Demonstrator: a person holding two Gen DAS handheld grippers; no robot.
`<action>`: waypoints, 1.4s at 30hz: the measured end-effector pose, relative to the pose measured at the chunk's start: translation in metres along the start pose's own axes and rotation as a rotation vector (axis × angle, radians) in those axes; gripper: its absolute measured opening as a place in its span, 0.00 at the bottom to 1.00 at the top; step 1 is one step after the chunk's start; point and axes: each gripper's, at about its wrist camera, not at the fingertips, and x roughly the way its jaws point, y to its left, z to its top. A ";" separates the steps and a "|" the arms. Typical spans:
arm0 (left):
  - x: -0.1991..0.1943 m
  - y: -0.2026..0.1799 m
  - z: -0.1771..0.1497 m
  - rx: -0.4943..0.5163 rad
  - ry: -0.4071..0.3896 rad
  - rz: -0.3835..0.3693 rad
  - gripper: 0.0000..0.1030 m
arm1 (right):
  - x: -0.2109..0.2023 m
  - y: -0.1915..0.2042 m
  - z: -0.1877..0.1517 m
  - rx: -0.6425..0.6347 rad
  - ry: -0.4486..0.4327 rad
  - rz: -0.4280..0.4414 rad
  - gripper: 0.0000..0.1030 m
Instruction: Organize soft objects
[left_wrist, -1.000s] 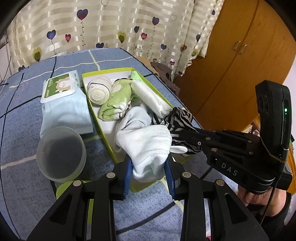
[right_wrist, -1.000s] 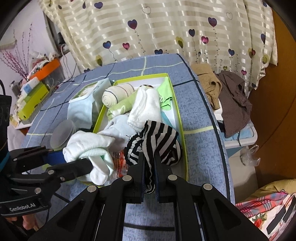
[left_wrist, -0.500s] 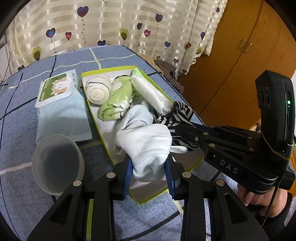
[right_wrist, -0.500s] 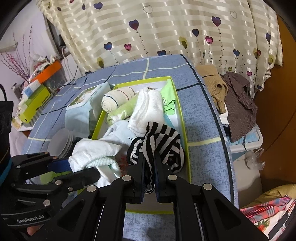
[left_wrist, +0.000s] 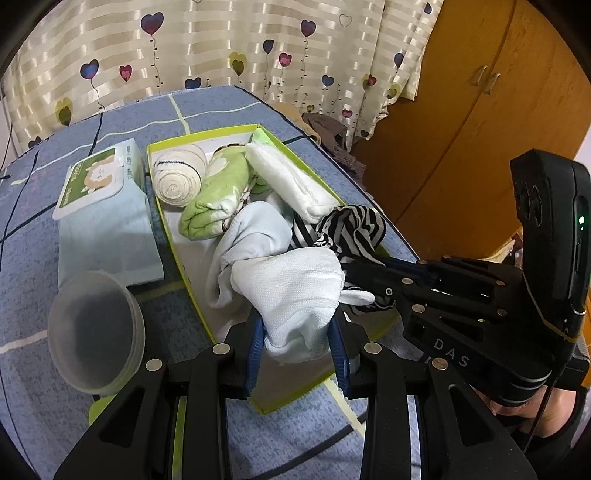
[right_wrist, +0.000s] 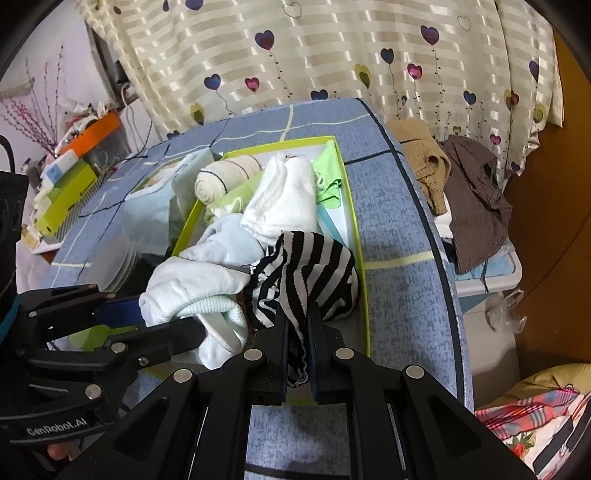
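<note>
White sock (left_wrist: 295, 291): soft waffle-knit cloth; striped sock (right_wrist: 306, 273): ribbed knit. Box (left_wrist: 173, 236): smooth card, matt; cup (left_wrist: 94, 326): frosted translucent plastic. Cabinet (left_wrist: 480, 122): glossy wood.

Each fisheye camera sits on its own gripper, looking forward and steeply down along the two fingers, close over the lime-edged box (left_wrist: 168, 206) on the blue table (left_wrist: 33, 229). The left wrist view looks from the box's near left corner toward the heart-print curtain (left_wrist: 221, 48); the right wrist view looks along the box's right side. Both share the box, the curtain — and each other's gripper.
</note>
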 end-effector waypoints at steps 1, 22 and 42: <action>0.001 -0.001 0.001 0.003 -0.002 0.006 0.33 | 0.001 0.001 0.001 -0.002 -0.002 0.002 0.08; -0.039 0.000 -0.012 0.005 -0.080 -0.021 0.47 | -0.048 0.019 -0.008 -0.039 -0.039 -0.048 0.48; -0.087 0.017 -0.037 -0.030 -0.138 0.053 0.47 | -0.075 0.053 -0.019 -0.054 -0.072 -0.045 0.48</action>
